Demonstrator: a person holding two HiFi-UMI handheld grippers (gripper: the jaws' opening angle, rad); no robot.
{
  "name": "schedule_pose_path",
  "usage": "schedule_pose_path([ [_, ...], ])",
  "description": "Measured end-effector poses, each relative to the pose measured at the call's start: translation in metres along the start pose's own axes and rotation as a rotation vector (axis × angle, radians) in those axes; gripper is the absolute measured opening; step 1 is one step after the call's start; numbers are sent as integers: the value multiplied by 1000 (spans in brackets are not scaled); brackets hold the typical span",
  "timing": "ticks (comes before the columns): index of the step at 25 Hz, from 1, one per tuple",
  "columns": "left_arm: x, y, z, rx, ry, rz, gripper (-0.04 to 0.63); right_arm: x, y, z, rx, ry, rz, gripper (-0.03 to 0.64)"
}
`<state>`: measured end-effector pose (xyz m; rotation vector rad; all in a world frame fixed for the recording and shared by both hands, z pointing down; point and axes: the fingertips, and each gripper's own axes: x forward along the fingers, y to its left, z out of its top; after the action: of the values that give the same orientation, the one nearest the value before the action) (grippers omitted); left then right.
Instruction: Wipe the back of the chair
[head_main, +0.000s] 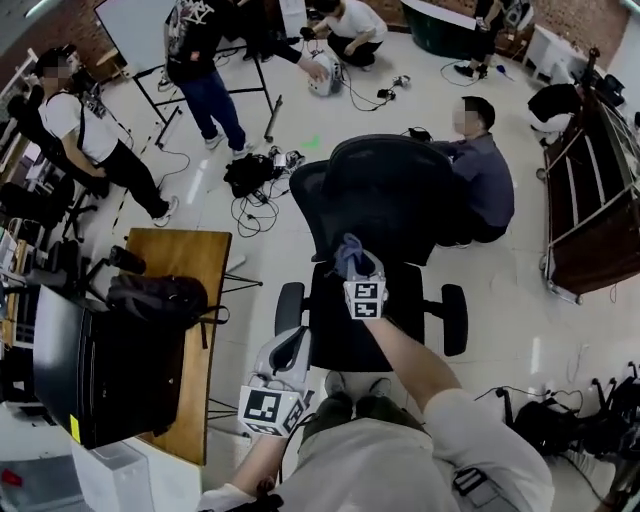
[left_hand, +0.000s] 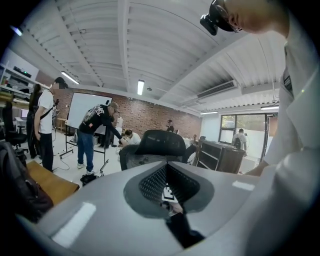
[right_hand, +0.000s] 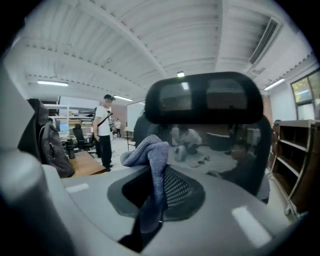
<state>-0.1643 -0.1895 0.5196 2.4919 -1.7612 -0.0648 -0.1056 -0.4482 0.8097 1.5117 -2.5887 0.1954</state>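
The black mesh office chair (head_main: 390, 195) stands in front of me, its back facing away. My right gripper (head_main: 358, 272) is shut on a blue-grey cloth (head_main: 347, 250) and holds it at the inner face of the chair back, just above the seat. In the right gripper view the cloth (right_hand: 152, 155) bunches out of the right gripper (right_hand: 160, 197), with the chair's headrest (right_hand: 205, 97) close ahead. My left gripper (head_main: 287, 352) hangs lower, beside the left armrest (head_main: 289, 305), shut with nothing in it. The left gripper view looks over the left gripper (left_hand: 167, 187) to the chair (left_hand: 157, 142).
A wooden table (head_main: 195, 255) at my left carries a black bag (head_main: 160, 297) and a black box (head_main: 100, 370). A person (head_main: 482, 170) sits on the floor right behind the chair. Cables (head_main: 255, 180) lie on the floor; a dark shelf cart (head_main: 590, 200) stands at right.
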Motion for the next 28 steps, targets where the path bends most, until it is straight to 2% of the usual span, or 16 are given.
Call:
schedule_pose_path([
  [3, -3, 27, 0, -5, -3, 59, 61, 72, 51, 10, -42, 11, 44, 46],
  [7, -9, 47, -18, -14, 30, 122, 61, 153, 50, -1, -80, 76, 29, 46],
  [9, -16, 63, -28, -18, 35, 157, 61, 171, 51, 19, -101, 46, 27, 46],
  [13, -17, 78, -42, -37, 57, 177, 61, 174, 43, 0, -101, 97, 6, 46],
  [15, 0, 72, -31, -38, 59, 154, 61, 164, 16, -1, -84, 106, -18, 46],
  [18, 33, 60, -14, -31, 56, 106, 61, 146, -53, -3, -54, 117, -88, 46],
  [22, 64, 41, -19, -39, 58, 39, 61, 100, -169, -29, -36, 143, -234, 44],
  [25, 76, 23, -13, -44, 17, -2, 63, 55, -255, -39, -13, 167, -360, 44],
  [28, 84, 6, -6, -49, -6, -50, 63, 18, -313, -39, 44, 181, -457, 44],
])
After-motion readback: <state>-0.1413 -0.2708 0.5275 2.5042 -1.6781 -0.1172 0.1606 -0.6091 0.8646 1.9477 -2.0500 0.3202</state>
